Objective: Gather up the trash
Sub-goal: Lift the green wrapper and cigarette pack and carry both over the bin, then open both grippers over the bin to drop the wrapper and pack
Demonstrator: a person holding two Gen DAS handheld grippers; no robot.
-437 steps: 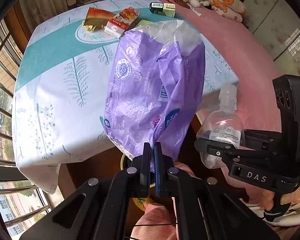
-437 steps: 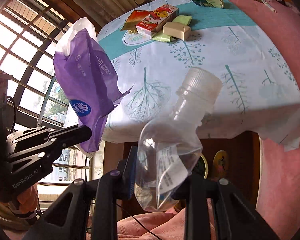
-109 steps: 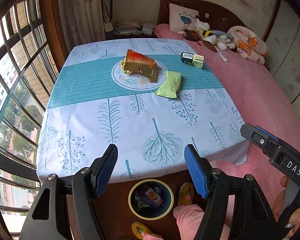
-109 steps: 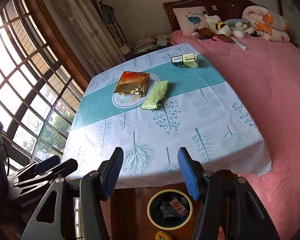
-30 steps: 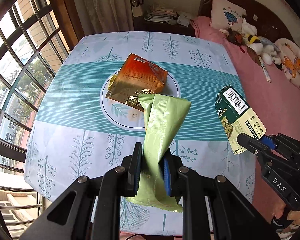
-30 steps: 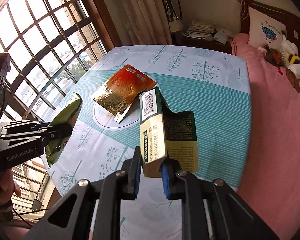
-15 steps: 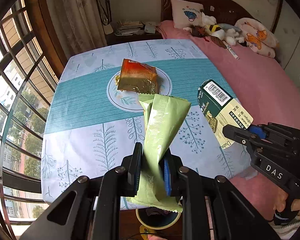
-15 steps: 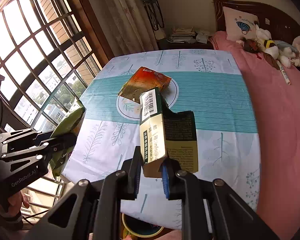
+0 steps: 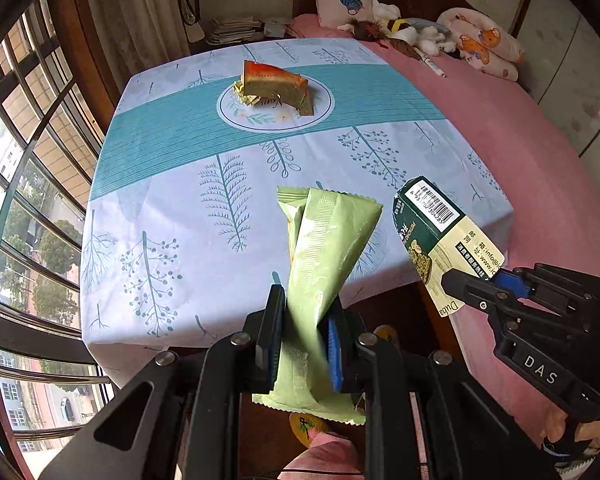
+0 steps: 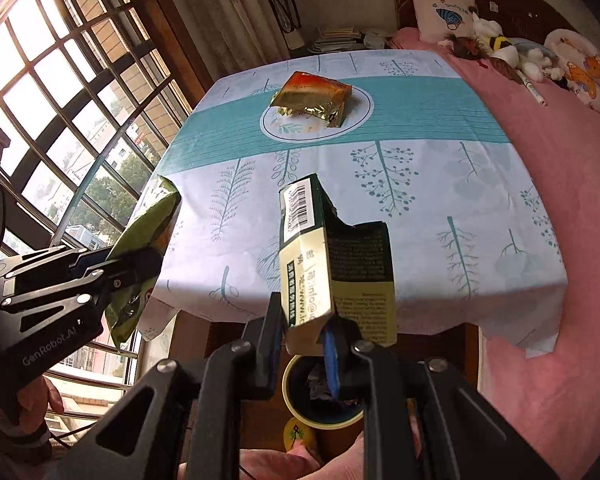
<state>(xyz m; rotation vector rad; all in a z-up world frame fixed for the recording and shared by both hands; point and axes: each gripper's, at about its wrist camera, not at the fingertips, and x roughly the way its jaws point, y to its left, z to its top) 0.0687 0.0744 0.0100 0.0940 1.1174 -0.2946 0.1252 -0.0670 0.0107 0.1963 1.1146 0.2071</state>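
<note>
My left fingers (image 9: 303,334) pinch the green wrapper (image 9: 324,248); my right fingers (image 10: 303,346) pinch the torn carton (image 10: 332,264), near the surface (image 10: 420,184) edge.

Green wrapper (image 9: 324,264) and torn carton (image 10: 332,264) aloft; foil packet (image 9: 276,88) on table.

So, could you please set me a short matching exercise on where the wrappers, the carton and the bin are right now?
Things:
1. green wrapper
2. dark green carton
3. orange foil packet
4. yellow-rimmed bin

Places:
A. lying on the tablecloth's round motif
B. on the floor below the table edge
C. clamped in the left gripper
D. clamped in the right gripper

Pairs: 1-C, 2-D, 3-A, 4-B
</note>
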